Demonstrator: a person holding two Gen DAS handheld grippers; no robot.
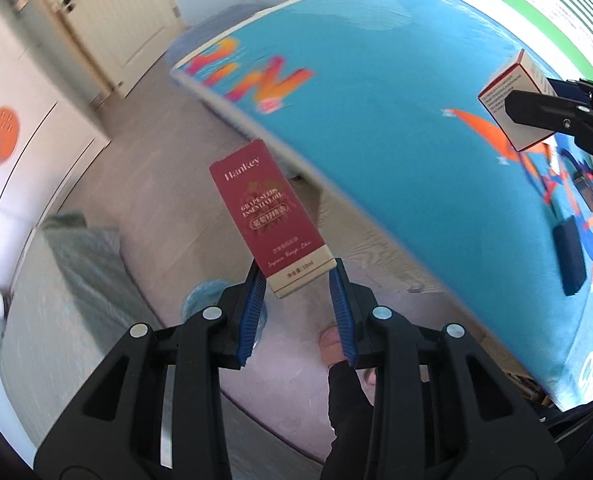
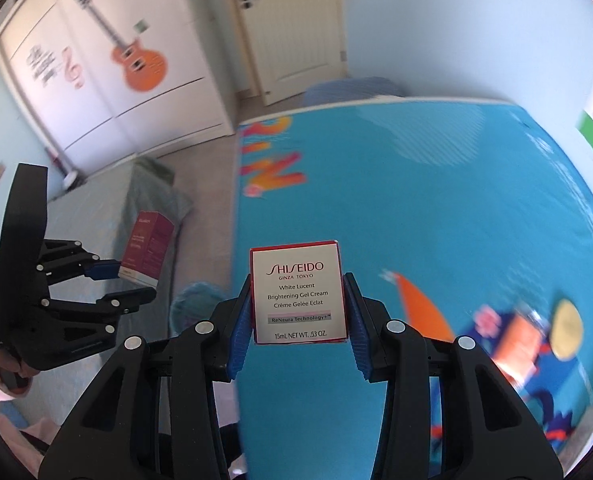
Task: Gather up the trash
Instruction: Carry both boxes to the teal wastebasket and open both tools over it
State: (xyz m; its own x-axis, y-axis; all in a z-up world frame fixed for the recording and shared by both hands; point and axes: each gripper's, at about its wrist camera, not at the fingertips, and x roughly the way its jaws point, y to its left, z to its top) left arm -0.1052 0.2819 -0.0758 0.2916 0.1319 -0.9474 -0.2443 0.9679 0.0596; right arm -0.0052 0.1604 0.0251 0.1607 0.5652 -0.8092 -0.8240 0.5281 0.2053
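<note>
Red carton (image 1: pixel 270 224) between left claw (image 1: pixel 298 280) pads, white box (image 2: pixel 299 293) between right claw (image 2: pixel 299 312) pads

The left gripper (image 1: pixel 299 280) points steeply downward, its jaws closed part-way on the lower end of a dark red carton (image 1: pixel 267 220), blue pads (image 1: pixel 256 300) pressing its two sides. The right gripper (image 2: pixel 299 308) tilts downward too, its jaws clamped on the sides of a white carton (image 2: pixel 298 294). In the right wrist view the left gripper sits off to the left, a hand (image 2: pixel 14 370) wrapped round its grip.
</note>
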